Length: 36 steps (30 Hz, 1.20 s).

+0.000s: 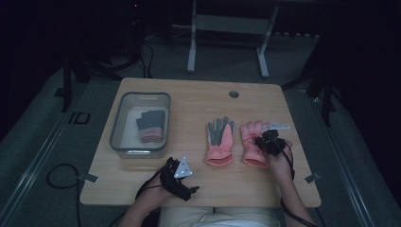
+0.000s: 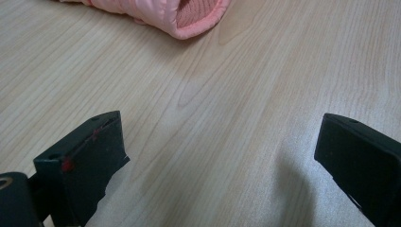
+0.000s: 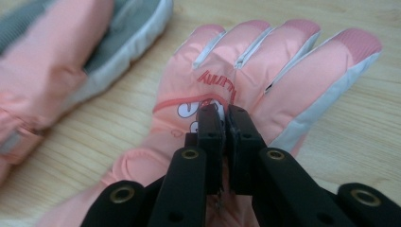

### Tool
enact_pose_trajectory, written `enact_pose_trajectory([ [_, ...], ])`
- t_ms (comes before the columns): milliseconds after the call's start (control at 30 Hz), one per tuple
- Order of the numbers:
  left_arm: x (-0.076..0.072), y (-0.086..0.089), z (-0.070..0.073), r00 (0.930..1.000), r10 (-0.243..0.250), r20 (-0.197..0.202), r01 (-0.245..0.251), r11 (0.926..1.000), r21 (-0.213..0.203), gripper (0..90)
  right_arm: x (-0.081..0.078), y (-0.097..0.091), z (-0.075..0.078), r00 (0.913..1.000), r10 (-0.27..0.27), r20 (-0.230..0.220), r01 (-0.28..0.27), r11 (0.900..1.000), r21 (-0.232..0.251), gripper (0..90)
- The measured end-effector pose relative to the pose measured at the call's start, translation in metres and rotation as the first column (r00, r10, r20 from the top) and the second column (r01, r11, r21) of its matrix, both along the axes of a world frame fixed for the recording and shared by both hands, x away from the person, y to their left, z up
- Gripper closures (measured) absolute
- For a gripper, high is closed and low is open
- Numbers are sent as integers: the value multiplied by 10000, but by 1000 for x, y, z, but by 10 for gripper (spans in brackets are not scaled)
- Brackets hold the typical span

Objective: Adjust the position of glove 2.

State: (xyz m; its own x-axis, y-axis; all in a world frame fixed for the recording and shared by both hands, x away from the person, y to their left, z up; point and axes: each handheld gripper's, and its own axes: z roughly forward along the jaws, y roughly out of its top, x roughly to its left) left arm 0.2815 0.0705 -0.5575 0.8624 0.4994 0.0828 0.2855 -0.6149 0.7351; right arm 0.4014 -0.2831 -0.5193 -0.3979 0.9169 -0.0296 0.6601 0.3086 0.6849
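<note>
Two pink gloves lie side by side on the wooden table (image 1: 198,104). The left glove (image 1: 220,139) (image 3: 71,52) shows a grey palm; its cuff (image 2: 179,14) lies ahead of my left gripper. The right glove (image 1: 251,144) (image 3: 265,61) lies back up, with red lettering. My right gripper (image 1: 265,139) (image 3: 223,113) is pressed down on the back of this glove, its jaws shut together and pinching the pink fabric. My left gripper (image 1: 179,165) (image 2: 217,137) rests low over bare wood near the front edge, open, with nothing between its jaws.
A clear plastic bin (image 1: 118,118) stands at the table's left with a dark grey pair of gloves (image 1: 151,125) inside. A round cable hole (image 1: 233,93) sits near the far edge. Cables trail off the front; a desk frame (image 1: 191,47) stands beyond.
</note>
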Motion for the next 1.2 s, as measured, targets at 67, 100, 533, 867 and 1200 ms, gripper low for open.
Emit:
enact_pose_trajectory([
  [67, 0, 0, 0, 10000, 7, -9, -7, 10000, 39, 23, -2, 0, 9, 10000, -78, 34, 77, 9999, 139, 862],
  [100, 0, 0, 0, 10000, 12, -23, -12, 10000, 43, 22, -4, 1, 14, 9998, -150, 111, 148, 9997, 193, 862],
  [533, 1, 0, 0, 10000, 17, 23, -17, 10000, -23, 23, -13, 46, 94, 9908, -181, 1340, 56, 9956, 932, 862],
  [867, 1, 0, 2, 10000, 13, 17, -13, 9999, -129, 22, -20, 104, 98, 9915, 339, 1258, -482, 9925, 1125, 861],
  [1200, 1, 1, 2, 9999, -16, -133, 13, 9998, -207, 22, -13, 121, 54, 9979, 500, 417, -528, 9962, 694, 858],
])
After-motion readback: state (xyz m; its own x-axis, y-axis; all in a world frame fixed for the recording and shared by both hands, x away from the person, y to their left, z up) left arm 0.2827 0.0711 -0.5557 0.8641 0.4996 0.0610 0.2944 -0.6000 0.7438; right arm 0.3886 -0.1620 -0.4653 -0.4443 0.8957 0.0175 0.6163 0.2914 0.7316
